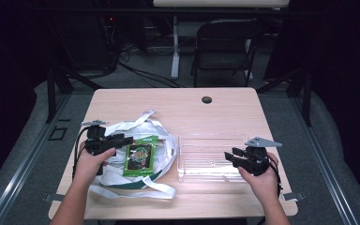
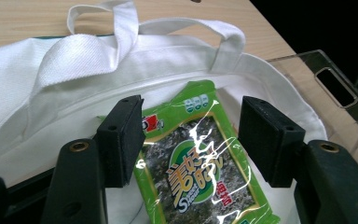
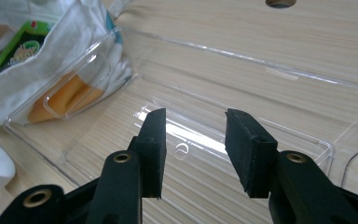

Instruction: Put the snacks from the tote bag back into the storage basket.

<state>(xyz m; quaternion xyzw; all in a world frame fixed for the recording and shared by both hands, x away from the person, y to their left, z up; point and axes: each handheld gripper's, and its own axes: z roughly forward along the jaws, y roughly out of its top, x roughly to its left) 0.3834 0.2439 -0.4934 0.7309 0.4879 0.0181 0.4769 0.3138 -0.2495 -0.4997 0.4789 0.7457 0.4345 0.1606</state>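
Green foil catches the light straight ahead of my left gripper (image 1: 114, 140): a seaweed snack packet (image 1: 140, 156) lying flat on the white tote bag (image 1: 122, 180) at the left of the desk (image 1: 178, 105). My left gripper's jaws stand wide, one on either side of the packet's near end and not yet touching it. The packet's long axis runs away from me along the gripper's own line, so I judge a short push forward and down would bring the jaws to its two long edges. My right gripper (image 1: 234, 156) is also wide and holds nothing, hovering at the near right of the clear plastic tray (image 1: 185, 140), which sits beside the bag. The left hand is much nearer the packet.
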